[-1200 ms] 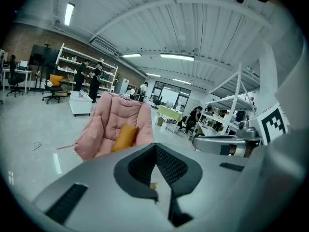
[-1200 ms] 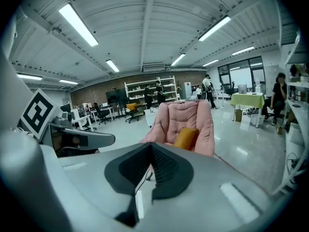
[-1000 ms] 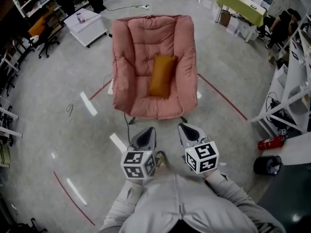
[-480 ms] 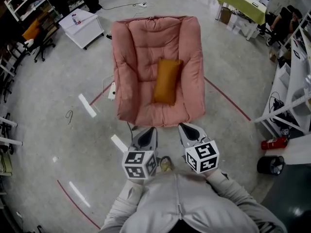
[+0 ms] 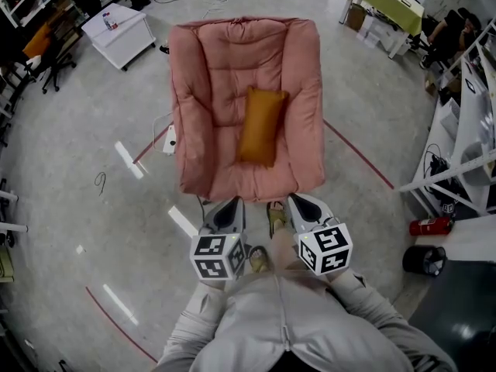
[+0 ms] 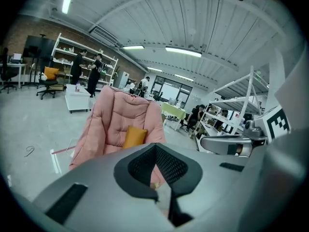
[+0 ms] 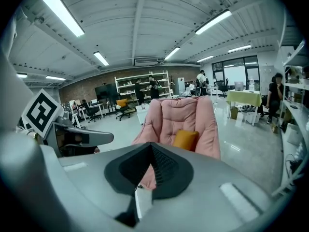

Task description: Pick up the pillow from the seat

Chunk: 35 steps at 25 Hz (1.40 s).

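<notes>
An orange pillow [image 5: 260, 125] lies lengthwise on the seat of a pink padded chair [image 5: 209, 68]. It leans against the backrest. My left gripper [image 5: 232, 202] and right gripper [image 5: 298, 200] hover side by side just short of the chair's front edge, well apart from the pillow. Both are shut with nothing between the jaws. In the left gripper view the pillow [image 6: 134, 136] shows above the closed left gripper [image 6: 155, 146]. The right gripper view has the pillow [image 7: 186, 139] up and to the right of the closed right gripper [image 7: 151, 145].
A white low table [image 5: 116, 33] stands at the back left and a green table [image 5: 384, 2] at the back right. White shelving [image 5: 465, 153], a red fire extinguisher [image 5: 430, 225] and a black bin [image 5: 424, 260] line the right. Cables and a power strip [image 5: 169, 139] lie left of the chair.
Both grippers have moved forward to the chair's front edge, and the chair now sits nearer and larger in view. The jaws stayed shut and the pillow has not moved.
</notes>
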### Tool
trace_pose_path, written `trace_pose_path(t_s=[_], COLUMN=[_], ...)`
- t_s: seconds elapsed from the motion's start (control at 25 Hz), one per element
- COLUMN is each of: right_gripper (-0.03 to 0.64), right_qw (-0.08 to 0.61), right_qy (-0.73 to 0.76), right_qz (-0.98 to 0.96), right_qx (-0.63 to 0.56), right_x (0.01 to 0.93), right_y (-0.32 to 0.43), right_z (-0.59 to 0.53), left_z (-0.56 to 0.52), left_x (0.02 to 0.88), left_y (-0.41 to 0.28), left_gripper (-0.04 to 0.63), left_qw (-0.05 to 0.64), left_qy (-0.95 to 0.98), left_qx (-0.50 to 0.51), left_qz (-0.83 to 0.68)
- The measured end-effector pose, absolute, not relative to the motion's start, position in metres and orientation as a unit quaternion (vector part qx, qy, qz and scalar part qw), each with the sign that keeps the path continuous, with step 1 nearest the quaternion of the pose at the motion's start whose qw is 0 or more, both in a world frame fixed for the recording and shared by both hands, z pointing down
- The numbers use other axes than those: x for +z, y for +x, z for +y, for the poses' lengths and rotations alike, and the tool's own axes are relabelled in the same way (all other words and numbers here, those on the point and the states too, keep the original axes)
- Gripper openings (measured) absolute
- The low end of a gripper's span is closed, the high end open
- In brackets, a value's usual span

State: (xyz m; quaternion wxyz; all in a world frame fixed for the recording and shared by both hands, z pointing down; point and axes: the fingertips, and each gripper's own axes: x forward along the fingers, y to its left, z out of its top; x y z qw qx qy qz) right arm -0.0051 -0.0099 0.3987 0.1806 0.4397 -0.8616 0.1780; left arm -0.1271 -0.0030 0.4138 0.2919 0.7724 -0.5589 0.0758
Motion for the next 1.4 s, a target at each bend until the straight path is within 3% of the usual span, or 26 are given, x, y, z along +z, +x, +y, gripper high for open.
trace_pose_path(t_s=[1.4], right_gripper=[-0.002], right_qw=[0.231], right_qy=[0.413], right_qz=[-0.842], right_qx=[0.258], right_x=[0.508], right_y=[0.021], right_z=[-0.228], left_z=[-0.221], left_x=[0.537], left_y=[-0.112], left_gripper=[0.006], left_qw=[0.345], left_qy=[0.725], left_qx=[0.143], left_qz=[-0.578])
